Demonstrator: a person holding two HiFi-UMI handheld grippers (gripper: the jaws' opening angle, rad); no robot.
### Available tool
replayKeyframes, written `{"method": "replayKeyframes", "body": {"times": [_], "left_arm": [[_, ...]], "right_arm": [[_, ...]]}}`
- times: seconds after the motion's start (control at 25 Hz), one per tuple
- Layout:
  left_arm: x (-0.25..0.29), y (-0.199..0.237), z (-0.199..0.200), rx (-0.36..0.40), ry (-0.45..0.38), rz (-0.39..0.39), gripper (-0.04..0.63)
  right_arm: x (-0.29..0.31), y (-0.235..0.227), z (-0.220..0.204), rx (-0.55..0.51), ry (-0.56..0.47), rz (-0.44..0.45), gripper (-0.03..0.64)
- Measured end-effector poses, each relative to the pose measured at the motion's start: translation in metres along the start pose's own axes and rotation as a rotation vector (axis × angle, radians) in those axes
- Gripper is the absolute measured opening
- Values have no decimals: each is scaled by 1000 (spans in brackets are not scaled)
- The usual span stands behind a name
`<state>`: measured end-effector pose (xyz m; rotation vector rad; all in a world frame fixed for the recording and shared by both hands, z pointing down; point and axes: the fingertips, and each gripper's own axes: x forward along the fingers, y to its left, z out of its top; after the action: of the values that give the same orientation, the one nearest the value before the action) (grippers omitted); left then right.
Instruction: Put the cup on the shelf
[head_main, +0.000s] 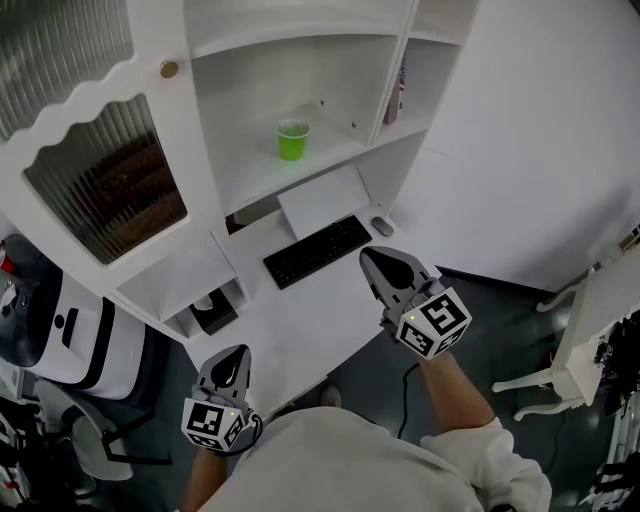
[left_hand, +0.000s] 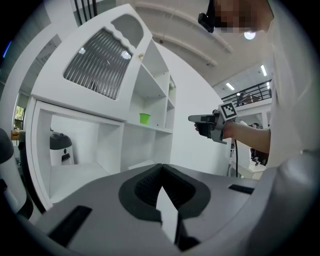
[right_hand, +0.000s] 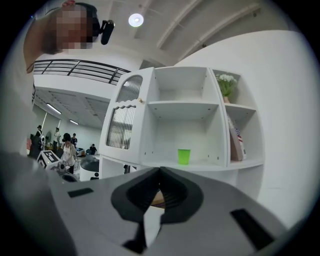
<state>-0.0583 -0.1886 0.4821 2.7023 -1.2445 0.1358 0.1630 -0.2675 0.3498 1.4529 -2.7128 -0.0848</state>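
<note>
**Left claw** (head_main: 235, 354), jaws together and empty, hangs by the near edge of the white table (head_main: 290, 325). It is well apart from the green cup (head_main: 293, 139). **The cup** stands upright on a shelf (head_main: 335, 150) in the cabinet's open middle compartment, above and behind a black keyboard (head_main: 317, 250). **Right claw** (head_main: 373, 256), jaws likewise closed on nothing, hovers over the table just right of the keyboard, below the cup and clear of it. Brown contents behind the ribbed cabinet door (head_main: 105, 190), at left, are indistinct. The book (head_main: 397, 95) in the right compartment is partly hidden by the divider.
</note>
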Motion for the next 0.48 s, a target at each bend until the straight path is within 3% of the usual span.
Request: {"method": "replayKeyframes", "body": {"times": [0.48], "left_arm": [[9,-6,0,14,10,-33,0]], "right_arm": [[-31,10,-33,68,21,-37,3]]}}
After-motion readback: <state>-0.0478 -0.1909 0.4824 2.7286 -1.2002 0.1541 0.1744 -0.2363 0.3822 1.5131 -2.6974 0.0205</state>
